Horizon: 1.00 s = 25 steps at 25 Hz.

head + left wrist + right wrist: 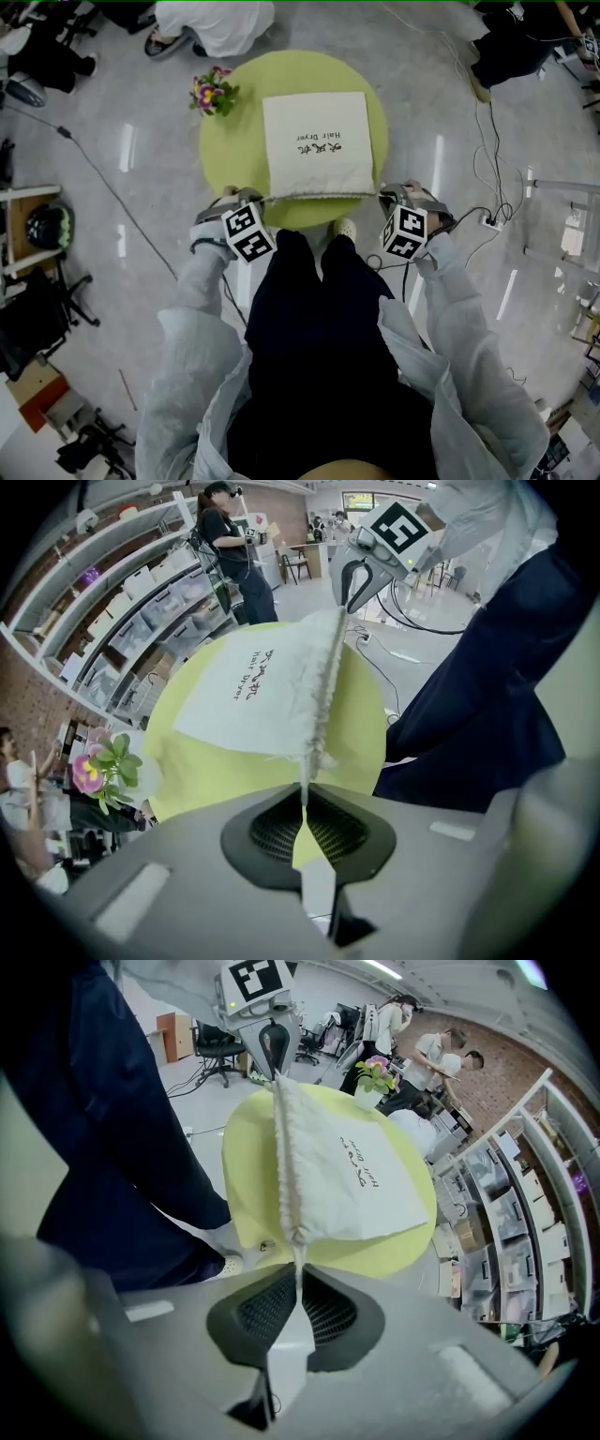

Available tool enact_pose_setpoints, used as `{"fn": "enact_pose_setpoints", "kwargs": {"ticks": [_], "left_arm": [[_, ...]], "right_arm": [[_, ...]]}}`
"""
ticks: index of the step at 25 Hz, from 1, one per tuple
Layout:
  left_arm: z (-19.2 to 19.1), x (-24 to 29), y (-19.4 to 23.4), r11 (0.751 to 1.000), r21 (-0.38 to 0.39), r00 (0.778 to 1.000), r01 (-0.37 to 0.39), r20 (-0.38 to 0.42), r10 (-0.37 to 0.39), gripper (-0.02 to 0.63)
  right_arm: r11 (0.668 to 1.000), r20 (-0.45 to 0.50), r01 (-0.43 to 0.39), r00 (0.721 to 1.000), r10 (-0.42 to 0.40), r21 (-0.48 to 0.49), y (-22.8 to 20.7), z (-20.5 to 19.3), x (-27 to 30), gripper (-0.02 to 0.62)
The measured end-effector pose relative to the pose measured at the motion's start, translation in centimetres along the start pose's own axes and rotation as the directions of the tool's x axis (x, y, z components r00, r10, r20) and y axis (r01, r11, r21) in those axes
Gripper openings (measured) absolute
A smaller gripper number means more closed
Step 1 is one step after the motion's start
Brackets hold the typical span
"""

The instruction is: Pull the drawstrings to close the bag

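A white drawstring bag (316,145) with black print lies flat on a round yellow-green table (230,150); its gathered mouth runs along the near edge. At the mouth's left end my left gripper (236,201) is shut on the left drawstring (305,785), which enters between the jaws (302,808). My right gripper (397,199) is shut on the right drawstring (298,1258) at the other end, the cord pinched between its pads (297,1283). The puckered hem (323,682) stretches taut between the two grippers. Each gripper view shows the opposite gripper beyond the bag (352,1171).
A small pot of flowers (212,94) stands at the table's far left edge. The person's dark-trousered legs (323,300) stand against the near edge. Cables (487,141) trail on the floor at right; seated people and shelving (141,602) surround the table.
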<state>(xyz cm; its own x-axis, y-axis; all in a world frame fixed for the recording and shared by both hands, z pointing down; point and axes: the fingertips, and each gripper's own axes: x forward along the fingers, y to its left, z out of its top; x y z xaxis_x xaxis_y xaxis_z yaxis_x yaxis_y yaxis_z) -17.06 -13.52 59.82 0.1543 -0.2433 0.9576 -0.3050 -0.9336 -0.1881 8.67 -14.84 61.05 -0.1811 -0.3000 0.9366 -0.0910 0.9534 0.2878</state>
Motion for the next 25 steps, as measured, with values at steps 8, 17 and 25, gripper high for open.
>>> {"fn": "enact_pose_setpoints", "kwargs": {"ticks": [8,17,25], "left_arm": [[-1.8,0.7,0.7,0.998,0.001,0.996,-0.064,-0.061,0.064,0.031],[-3.1,1.9,1.7,0.993,0.004,0.984,-0.114,-0.139,0.114,0.031],[-4.2,1.7,2.1,0.992,0.025,0.977,-0.122,-0.170,0.125,0.029]], "right_arm": [[1.000,-0.031,0.007,0.999,-0.007,0.016,-0.2,-0.4,-0.3,0.020],[0.999,-0.092,0.041,0.995,-0.042,-0.009,-0.4,-1.5,-0.1,0.020],[0.997,-0.113,0.068,0.991,-0.071,-0.023,-0.7,-2.7,-0.2,0.018]]}}
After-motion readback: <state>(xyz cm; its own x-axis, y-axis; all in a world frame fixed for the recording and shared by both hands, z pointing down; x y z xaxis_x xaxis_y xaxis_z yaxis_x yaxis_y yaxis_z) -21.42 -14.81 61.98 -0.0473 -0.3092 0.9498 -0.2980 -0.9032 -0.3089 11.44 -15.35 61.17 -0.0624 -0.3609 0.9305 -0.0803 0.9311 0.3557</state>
